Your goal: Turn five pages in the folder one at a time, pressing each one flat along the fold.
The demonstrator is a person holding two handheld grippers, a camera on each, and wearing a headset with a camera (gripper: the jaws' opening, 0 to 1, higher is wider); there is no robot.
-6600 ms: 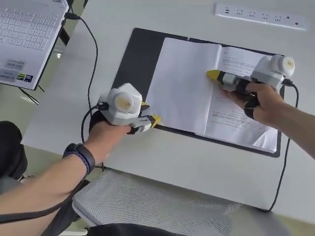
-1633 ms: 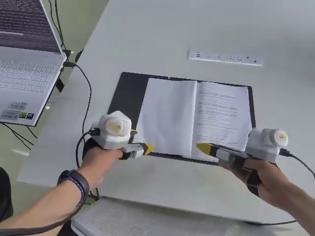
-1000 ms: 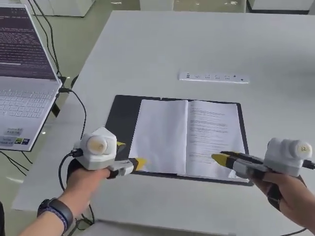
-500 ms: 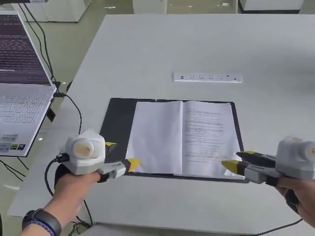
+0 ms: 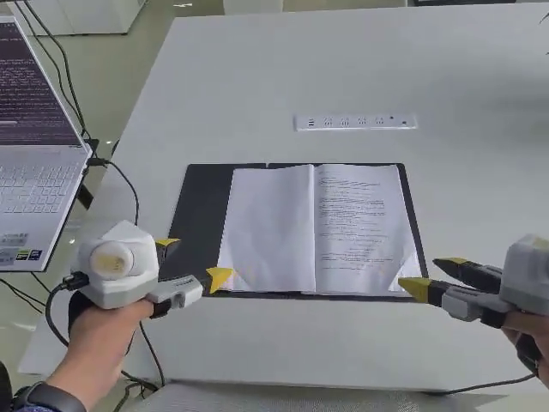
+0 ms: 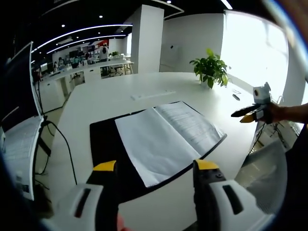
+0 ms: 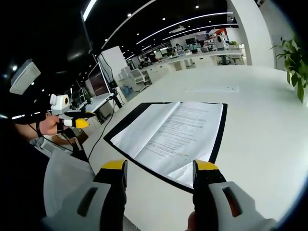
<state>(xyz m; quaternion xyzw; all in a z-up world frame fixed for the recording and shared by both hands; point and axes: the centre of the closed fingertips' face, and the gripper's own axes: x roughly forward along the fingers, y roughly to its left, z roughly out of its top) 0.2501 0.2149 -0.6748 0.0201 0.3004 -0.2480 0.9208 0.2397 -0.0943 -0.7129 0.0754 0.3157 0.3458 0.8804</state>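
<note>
An open black folder (image 5: 199, 225) lies flat on the white table, a blank page (image 5: 268, 225) on its left and a printed page (image 5: 358, 225) on its right. My left gripper (image 5: 190, 263) hovers open off the folder's near left corner, nothing between its yellow-tipped jaws. My right gripper (image 5: 433, 276) stands open just off the near right corner, also holding nothing. The left gripper view shows the folder (image 6: 103, 144) ahead of my left gripper (image 6: 156, 166) and my right gripper (image 6: 246, 114) beyond. The right gripper view has the folder (image 7: 129, 123) ahead of my right gripper (image 7: 161, 166).
A white power strip (image 5: 355, 122) lies behind the folder. An open laptop (image 5: 30, 163) sits at the left with black cables (image 5: 129, 193) trailing past the table's left edge. A potted plant (image 6: 210, 71) stands at the table's far end in the left gripper view.
Both grippers have drawn back from the pages to off the folder's near corners and both now stand open. The head camera has tilted up, so the folder sits higher and smaller.
</note>
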